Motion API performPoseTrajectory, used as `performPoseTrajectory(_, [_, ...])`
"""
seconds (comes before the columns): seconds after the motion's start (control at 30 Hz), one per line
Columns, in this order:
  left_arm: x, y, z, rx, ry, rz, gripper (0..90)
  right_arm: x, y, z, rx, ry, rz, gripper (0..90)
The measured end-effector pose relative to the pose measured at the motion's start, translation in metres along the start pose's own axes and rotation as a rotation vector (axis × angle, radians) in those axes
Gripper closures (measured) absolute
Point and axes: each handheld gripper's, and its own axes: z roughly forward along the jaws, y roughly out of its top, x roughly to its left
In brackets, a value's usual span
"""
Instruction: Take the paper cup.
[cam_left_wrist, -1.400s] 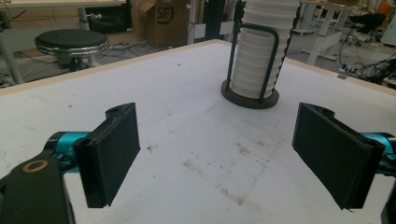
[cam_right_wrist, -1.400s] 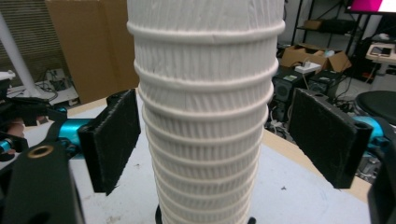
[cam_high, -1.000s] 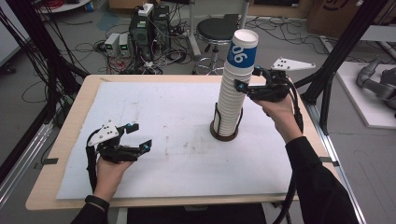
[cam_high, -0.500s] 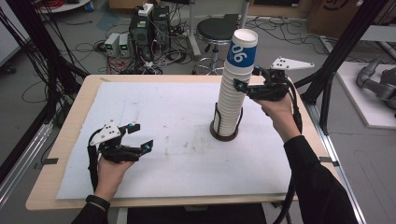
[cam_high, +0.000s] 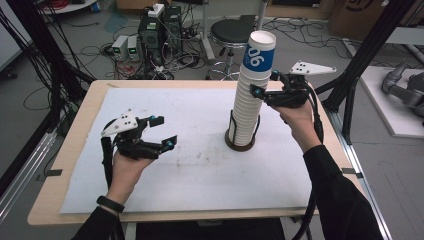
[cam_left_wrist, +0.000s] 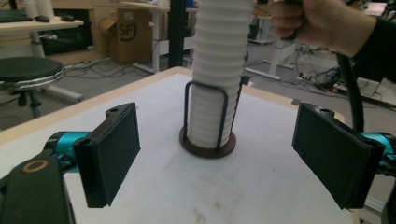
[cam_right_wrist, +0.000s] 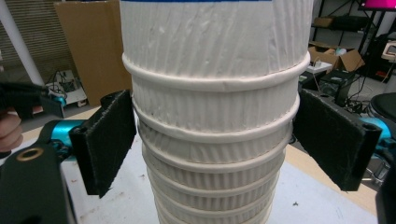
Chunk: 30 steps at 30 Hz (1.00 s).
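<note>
A tall stack of white ribbed paper cups (cam_high: 247, 100) stands in a black wire holder on a round brown base (cam_high: 239, 145), right of the table's middle. The top cup (cam_high: 258, 52) has a blue band with white digits. My right gripper (cam_high: 264, 84) is open around the stack just under that cup. In the right gripper view its pads (cam_right_wrist: 105, 140) straddle the cups (cam_right_wrist: 215, 93), close to both sides. My left gripper (cam_high: 165, 131) hovers open and empty at centre left. Its jaws frame the stack (cam_left_wrist: 217, 70) and base (cam_left_wrist: 205, 148) from a distance.
A white sheet (cam_high: 200, 165) covers the wooden table (cam_high: 75, 150). Black frame posts (cam_high: 365, 55) stand at the table's right and left. Beyond the far edge are a black stool (cam_high: 230, 32), electronics boxes (cam_high: 155, 30) and cables on the floor.
My left gripper has moved a little to the right and farther from the person, toward the cup stack. The right gripper and the stack have stayed in place.
</note>
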Motion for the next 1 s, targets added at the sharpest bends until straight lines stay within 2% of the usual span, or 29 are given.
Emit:
performPoseTrajectory(0.07, [-0.002,0.018,0.013,0.0,-0.028,0.003,14.9,0.0,0.0,0.0,0.002,0.0,0.0,14.4])
performPoseTrajectory(0.1, [-0.002,0.018,0.013,0.0,-0.028,0.003,14.9,0.0,0.0,0.0,0.002,0.0,0.0,14.4])
performPoseTrajectory(0.13, [-0.005,0.032,0.024,0.0,-0.044,0.018,14.9,0.0,0.0,0.0,0.003,0.001,-0.002,14.4])
performPoseTrajectory(0.27, [-0.008,0.054,0.041,-0.008,-0.065,0.036,15.0,0.0,0.0,-0.001,0.004,0.001,-0.003,14.5])
performPoseTrajectory(0.43, [-0.009,0.08,0.061,-0.01,-0.095,0.036,14.9,0.0,0.0,-0.001,0.006,0.001,-0.004,14.5])
performPoseTrajectory(0.47, [-0.009,0.08,0.061,-0.01,-0.095,0.036,14.9,0.0,0.0,-0.001,0.006,0.001,-0.004,14.5])
performPoseTrajectory(0.5, [-0.009,0.091,0.069,-0.006,-0.111,0.031,14.9,0.0,0.0,-0.001,0.005,0.0,-0.004,14.5])
performPoseTrajectory(0.53, [-0.009,0.091,0.069,-0.006,-0.111,0.031,14.9,0.0,0.0,-0.001,0.005,0.0,-0.006,14.5])
performPoseTrajectory(0.57, [-0.009,0.102,0.076,-0.004,-0.114,0.036,15.0,0.0,0.0,-0.001,0.005,0.0,-0.006,14.5])
performPoseTrajectory(0.67, [-0.01,0.117,0.086,-0.014,-0.113,0.047,15.0,0.001,0.0,-0.001,0.007,0.001,-0.003,14.5])
performPoseTrajectory(0.77, [-0.01,0.127,0.092,-0.018,-0.117,0.048,15.0,0.001,0.0,-0.001,0.006,0.0,-0.004,14.5])
performPoseTrajectory(0.8, [-0.01,0.135,0.098,-0.026,-0.121,0.053,15.0,0.001,0.0,-0.001,0.006,0.0,-0.003,14.5])
performPoseTrajectory(1.0, [-0.011,0.158,0.118,-0.025,-0.121,0.07,15.0,0.001,0.0,-0.001,0.003,0.0,-0.008,14.5])
